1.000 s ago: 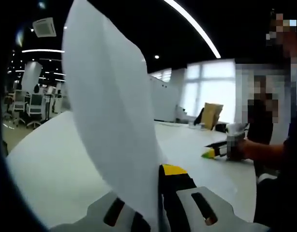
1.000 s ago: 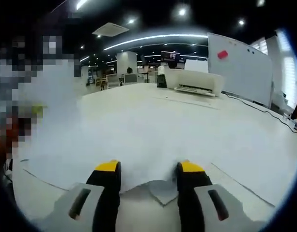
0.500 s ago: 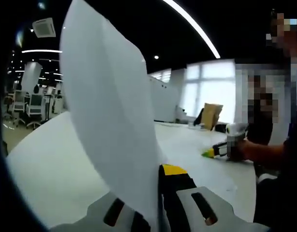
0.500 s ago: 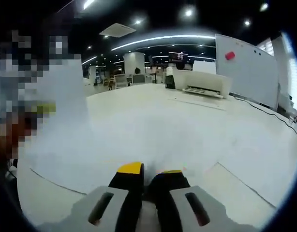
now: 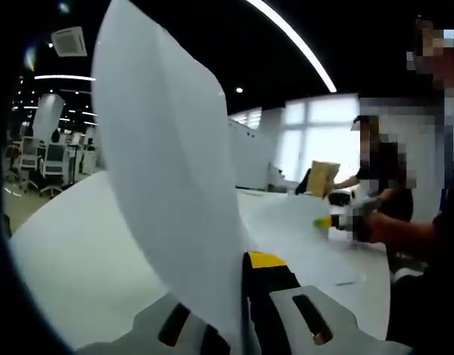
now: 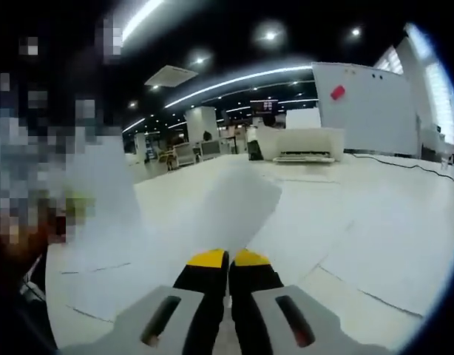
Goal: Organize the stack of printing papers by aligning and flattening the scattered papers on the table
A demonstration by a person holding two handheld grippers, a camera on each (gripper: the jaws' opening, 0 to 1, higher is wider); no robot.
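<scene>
Right gripper (image 6: 228,259) has lifted a sheet (image 6: 219,207) pinched between its jaws

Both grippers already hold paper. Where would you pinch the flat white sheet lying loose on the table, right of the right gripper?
Take the flat white sheet at its near corner edge, sliding in low from the table side, since it lies flat.

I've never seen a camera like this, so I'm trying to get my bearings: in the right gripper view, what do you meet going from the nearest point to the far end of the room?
right gripper, shut on a sheet of paper → white table → printer → whiteboard
</scene>
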